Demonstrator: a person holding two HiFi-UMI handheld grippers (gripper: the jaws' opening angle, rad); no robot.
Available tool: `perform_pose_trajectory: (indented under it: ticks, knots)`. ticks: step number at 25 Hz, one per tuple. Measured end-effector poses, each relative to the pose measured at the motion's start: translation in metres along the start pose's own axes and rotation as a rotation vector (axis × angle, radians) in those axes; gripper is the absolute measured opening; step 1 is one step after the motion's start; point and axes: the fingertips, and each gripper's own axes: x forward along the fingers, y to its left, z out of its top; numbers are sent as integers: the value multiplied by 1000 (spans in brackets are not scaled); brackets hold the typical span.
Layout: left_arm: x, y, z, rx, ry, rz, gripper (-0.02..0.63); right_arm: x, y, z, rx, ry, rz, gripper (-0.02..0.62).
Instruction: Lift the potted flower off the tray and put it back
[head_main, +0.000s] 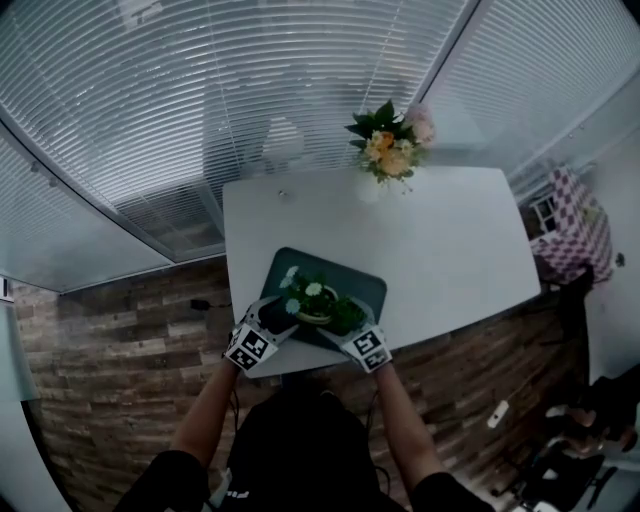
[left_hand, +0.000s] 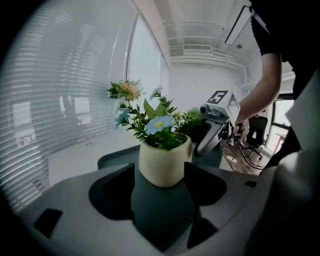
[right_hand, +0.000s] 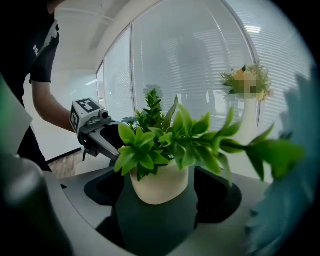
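Nearest me, the left gripper (left_hand: 159, 176) has its two jaws set against either side of the potted flower (left_hand: 165, 161), low on the cream pot. I see no gap on either side, so I take it as pinching. The right gripper (right_hand: 161, 189) comes in from the opposite side, facing the left one, and its jaws hug the same pot just as closely, under the overhanging green leaves.

The potted flower sits at the near middle of the dark green tray (head_main: 358, 282), with tray surface showing right under its base. I cannot tell whether the base has left the tray; it looks level with it. The tray lies at the near edge of the white table (head_main: 450, 240). At the table's far edge, well apart from the tray, stands a vase of flowers (head_main: 392, 148) in front of the window blinds (head_main: 200, 90).

I judge this to be the gripping step, with the lift ahead. The next move calls for both grippers to rise together and evenly, keeping the pot upright so it doesn't tilt or slip between the two grips.
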Motion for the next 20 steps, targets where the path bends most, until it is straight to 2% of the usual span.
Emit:
perform_pose_trajectory:
  ticks: [5,11,20]
  knots:
    - [7,-2,11,14,-19,-35,288,15,-3,-7,-20,-1,40,403]
    - [14,-5,4,35,-5,-65,288,21,-1,-5,-45,1,79,407]
    - [19,-6,2,38,-2,-90,289,30,-1,-10,-19,-5,106,407]
